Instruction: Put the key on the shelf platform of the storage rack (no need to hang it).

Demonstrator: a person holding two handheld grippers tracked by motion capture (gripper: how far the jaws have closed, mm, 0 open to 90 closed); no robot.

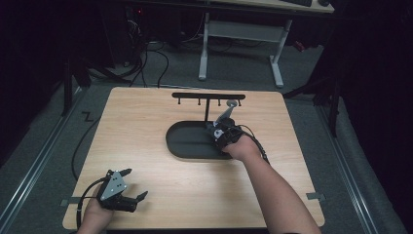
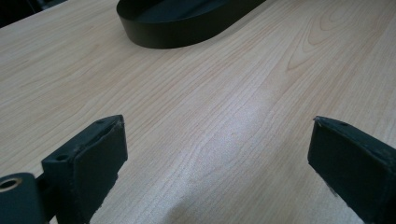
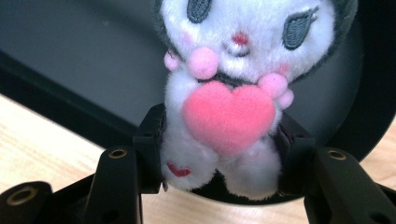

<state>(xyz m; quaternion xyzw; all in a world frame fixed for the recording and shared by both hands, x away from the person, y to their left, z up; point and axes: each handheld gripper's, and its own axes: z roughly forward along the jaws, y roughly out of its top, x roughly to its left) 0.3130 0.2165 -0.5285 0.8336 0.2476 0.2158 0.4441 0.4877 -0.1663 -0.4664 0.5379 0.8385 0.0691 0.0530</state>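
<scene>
1. the right gripper (image 3: pixel 219 163) has its jaws closed on the lower body of a white plush toy (image 3: pixel 233 84). the toy holds a pink heart (image 3: pixel 229 116) and faces the camera. i think it is pinched low so that the head stays free.
2. in the high view this gripper (image 1: pixel 220 130) is over the right end of the black oval tray (image 1: pixel 182 144), at 1 o'clock from the table (image 1: pixel 146 122) centre.
3. behind the tray, at 12 o'clock, stands a black hook rack (image 1: pixel 208 96).
4. the left gripper (image 1: pixel 131 187) rests at 7 o'clock, jaws wide apart and holding nothing, probably only waiting.
</scene>
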